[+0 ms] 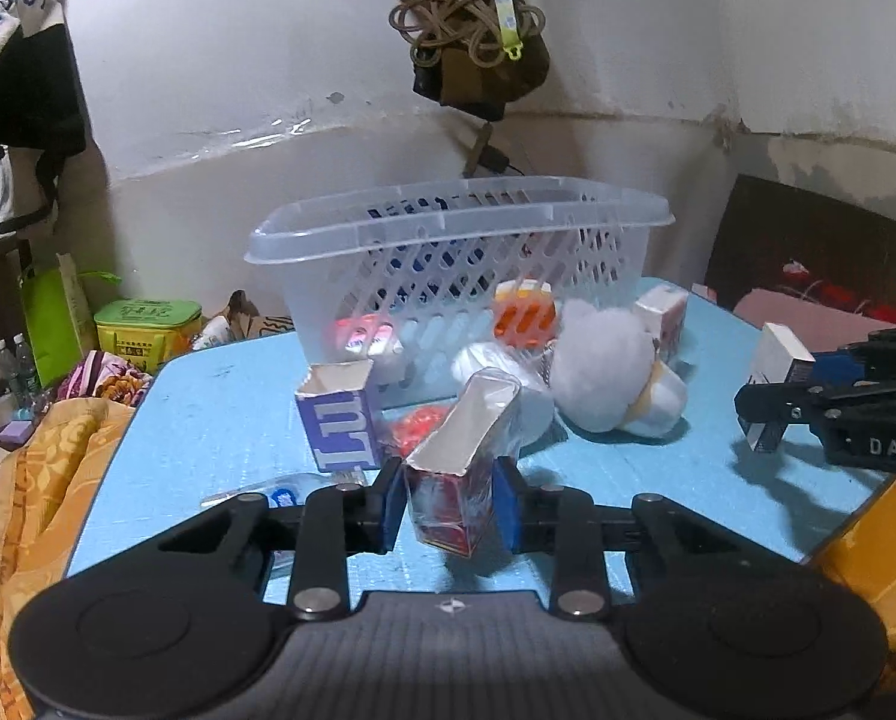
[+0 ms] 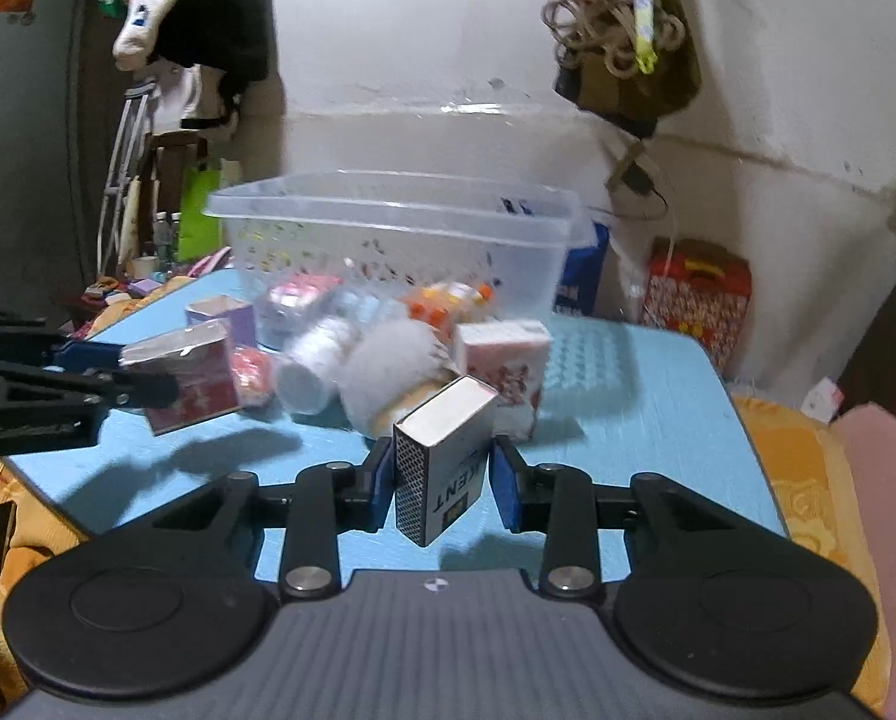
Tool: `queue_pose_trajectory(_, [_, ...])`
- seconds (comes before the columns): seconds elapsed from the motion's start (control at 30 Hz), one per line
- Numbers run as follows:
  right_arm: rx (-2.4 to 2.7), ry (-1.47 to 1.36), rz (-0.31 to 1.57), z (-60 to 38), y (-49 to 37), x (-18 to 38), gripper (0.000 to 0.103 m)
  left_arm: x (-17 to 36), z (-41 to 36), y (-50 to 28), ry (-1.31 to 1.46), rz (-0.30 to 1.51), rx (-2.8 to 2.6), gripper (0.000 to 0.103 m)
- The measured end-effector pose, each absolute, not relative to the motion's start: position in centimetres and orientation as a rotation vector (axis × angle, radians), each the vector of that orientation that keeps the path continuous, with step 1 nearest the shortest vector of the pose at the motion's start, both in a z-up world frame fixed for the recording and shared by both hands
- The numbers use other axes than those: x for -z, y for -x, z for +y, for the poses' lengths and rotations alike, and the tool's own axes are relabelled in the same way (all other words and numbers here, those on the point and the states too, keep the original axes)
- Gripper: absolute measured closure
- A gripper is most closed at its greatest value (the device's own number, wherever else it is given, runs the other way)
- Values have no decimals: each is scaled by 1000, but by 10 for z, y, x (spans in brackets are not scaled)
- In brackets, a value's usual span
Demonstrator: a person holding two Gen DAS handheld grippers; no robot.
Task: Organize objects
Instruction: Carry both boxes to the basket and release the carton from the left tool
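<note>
Your left hand-held gripper (image 1: 448,507) is pinching a red-and-silver opened carton (image 1: 457,483) between its blue pads, the torn top tilted away from you and the box lifted clear of the light blue foam-topped surface (image 1: 220,408). Your right hand-held gripper (image 2: 442,477) has a white-and-silver KENT cigarette pack (image 2: 439,459) between its blue pads; the left pad lies against the pack's patterned side, a narrow gap shows at the right pad, and the pack hangs tilted above the surface without support from below, so it is gripped. In the left wrist view that same pack (image 1: 775,369) shows at the right edge, held in the black fingers of your other tool. Just beyond the left tool an open-topped purple carton with white lettering (image 1: 340,420) stands upright on the surface, with a small red-orange object (image 1: 418,426) beside it that is too blurred to identify. Further out lie a white fluffy plush toy (image 1: 604,366), a white plastic bottle on its side (image 1: 496,369), an orange-and-white packet (image 1: 523,312) and a small white-and-pink printed box (image 1: 664,312), all crowded together against the front of the translucent plastic lattice basket (image 1: 448,228). The basket stands at the far side of the surface near the white wall (image 1: 238,78); dark blue shapes and a pink item show through its lattice, though you cannot make out what they are. A yellow patterned cloth (image 1: 40,480) lies off the left edge of the surface.
</note>
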State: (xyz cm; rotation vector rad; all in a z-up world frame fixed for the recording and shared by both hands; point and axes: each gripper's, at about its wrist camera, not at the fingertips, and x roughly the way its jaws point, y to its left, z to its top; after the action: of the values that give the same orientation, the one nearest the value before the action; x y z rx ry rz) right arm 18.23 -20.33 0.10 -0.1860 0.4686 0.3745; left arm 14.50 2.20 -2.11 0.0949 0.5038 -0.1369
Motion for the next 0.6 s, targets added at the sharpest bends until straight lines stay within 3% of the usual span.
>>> queue_pose_trajectory(0.6, [-470,110,337,-211,-150,-35,66,-30,23,-96,-59,255,168,68])
